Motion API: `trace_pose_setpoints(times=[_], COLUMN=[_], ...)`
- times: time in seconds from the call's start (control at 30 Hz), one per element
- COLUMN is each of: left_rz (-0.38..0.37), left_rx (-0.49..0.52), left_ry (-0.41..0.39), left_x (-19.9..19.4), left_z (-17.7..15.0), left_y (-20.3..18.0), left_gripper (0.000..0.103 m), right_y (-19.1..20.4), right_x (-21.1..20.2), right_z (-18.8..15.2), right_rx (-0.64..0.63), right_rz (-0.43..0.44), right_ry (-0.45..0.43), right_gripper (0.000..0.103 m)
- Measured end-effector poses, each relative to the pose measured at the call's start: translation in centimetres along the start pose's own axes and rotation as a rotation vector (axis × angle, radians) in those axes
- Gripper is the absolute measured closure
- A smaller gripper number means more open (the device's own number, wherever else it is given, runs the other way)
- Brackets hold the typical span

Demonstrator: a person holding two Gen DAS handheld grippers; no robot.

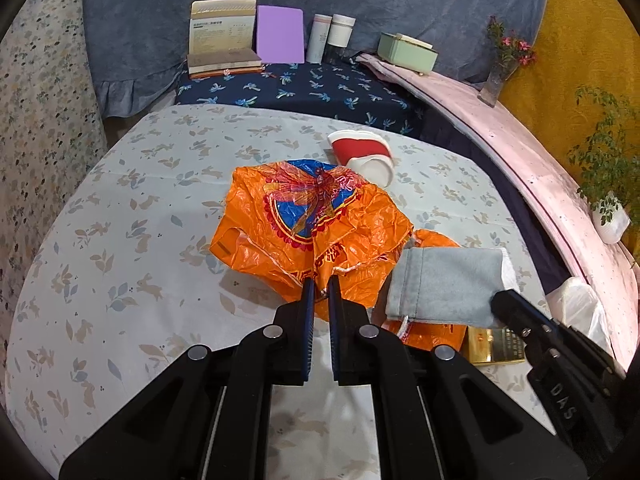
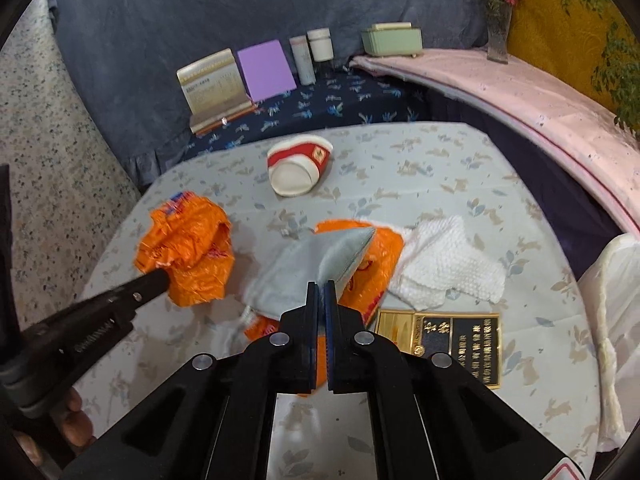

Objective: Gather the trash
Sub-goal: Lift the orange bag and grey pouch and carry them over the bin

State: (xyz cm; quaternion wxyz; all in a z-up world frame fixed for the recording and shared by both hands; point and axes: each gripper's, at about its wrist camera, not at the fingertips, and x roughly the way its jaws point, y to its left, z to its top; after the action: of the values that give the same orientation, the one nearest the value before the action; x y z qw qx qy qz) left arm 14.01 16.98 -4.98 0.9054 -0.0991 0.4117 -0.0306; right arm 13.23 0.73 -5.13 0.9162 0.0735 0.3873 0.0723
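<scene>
Between the left gripper's (image 1: pixel 319 294) near-closed fingers sits a pinched fold of the orange plastic bag (image 1: pixel 312 216), held by its near edge toward the middle of the table (image 1: pixel 120 208), the rest of it crumpled and lifted a little. Just beside it, the right gripper (image 2: pixel 319 294) is closed on the near corner of a grey cloth pouch (image 2: pixel 316 264), which tents upward from the grip. Under the pouch lies another piece of orange plastic, possibly part of the same bag, though the view does not settle that. A white knitted cloth (image 2: pixel 448 268) lies touching it toward the table's right edge, and a gold-and-black box (image 2: pixel 448 340) lies flat near the front edge. A red-and-white paper cup (image 2: pixel 298 170) lies on its side toward the far edge.

The step in hand looks like bagging the pouch. To do it well, the left grip should hold only one layer so the mouth opens, and lift it clear of the table. The right should then carry the pouch over the opening before releasing, without dragging the knitted cloth along.
</scene>
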Motion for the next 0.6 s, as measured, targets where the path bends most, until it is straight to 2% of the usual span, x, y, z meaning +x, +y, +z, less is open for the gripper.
trace_pose_setpoints(times=[0.33, 0.6], left_rz=[-0.050, -0.102], left_rx=[0.054, 0.123], left_ry=[-0.054, -0.077], left_x=[-3.7, -5.6], left_z=[0.0, -0.4], left_y=[-3.9, -7.9], left_gripper=[0.097, 0.097], right_y=[-2.3, -5.8], right_x=[-7.5, -11.9], right_z=[2.0, 2.0], right_rx=[0.055, 0.101], right_rz=[0.031, -0.032], right_ry=[-0.147, -0.236], right_gripper=[0.100, 0.100])
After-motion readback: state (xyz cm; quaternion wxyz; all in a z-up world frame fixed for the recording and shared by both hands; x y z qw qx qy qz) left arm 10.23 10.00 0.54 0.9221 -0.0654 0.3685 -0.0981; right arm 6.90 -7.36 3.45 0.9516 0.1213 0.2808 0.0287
